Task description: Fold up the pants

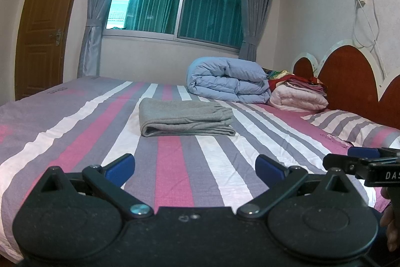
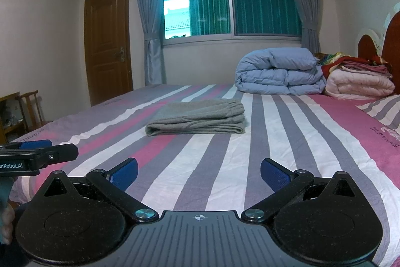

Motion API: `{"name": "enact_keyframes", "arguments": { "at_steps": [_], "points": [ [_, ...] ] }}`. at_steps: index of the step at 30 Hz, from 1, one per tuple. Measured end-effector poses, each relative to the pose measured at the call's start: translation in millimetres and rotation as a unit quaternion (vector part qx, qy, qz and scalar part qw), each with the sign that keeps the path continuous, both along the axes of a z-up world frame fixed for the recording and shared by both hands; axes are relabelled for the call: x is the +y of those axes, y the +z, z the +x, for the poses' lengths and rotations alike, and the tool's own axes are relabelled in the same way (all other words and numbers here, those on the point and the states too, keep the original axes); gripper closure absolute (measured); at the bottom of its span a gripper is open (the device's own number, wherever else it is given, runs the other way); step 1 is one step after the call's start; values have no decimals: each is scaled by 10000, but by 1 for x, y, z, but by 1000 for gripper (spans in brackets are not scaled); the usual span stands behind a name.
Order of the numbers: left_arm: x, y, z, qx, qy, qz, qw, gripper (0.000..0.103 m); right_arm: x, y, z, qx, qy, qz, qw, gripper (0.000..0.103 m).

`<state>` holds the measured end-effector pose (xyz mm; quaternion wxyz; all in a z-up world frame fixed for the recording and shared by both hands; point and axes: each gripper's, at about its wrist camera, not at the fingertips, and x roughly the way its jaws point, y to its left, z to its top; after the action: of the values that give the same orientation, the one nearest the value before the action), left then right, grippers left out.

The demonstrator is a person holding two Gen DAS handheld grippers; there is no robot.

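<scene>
The grey pants [image 1: 186, 119] lie folded into a flat rectangular stack in the middle of the striped bed [image 1: 75, 131]. They also show in the right wrist view [image 2: 200, 119]. My left gripper [image 1: 195, 168] is open and empty, held above the bed's near side, well short of the pants. My right gripper [image 2: 199, 173] is open and empty, also held back from the pants. The right gripper's tip shows at the right edge of the left wrist view [image 1: 360, 159]. The left gripper's tip shows at the left edge of the right wrist view [image 2: 40, 152].
A rolled light blue duvet [image 1: 228, 83] and a pink quilt under folded cloths [image 1: 300, 96] lie at the head of the bed by the red headboard [image 1: 350, 76]. A striped pillow [image 1: 350, 124] lies at the right. A wooden door [image 2: 107, 41] and a chair [image 2: 30, 106] stand beyond the bed.
</scene>
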<state>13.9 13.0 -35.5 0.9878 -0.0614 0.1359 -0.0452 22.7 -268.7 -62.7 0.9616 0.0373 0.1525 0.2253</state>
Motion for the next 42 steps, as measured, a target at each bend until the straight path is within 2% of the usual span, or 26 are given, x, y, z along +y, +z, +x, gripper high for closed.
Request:
{"name": "enact_keyframes", "arguments": {
  "at_steps": [42],
  "points": [
    [1,0,1,-30,-52,69,10000,6,-2,1,-1,4,7,-4,10000,0]
  ]
}}
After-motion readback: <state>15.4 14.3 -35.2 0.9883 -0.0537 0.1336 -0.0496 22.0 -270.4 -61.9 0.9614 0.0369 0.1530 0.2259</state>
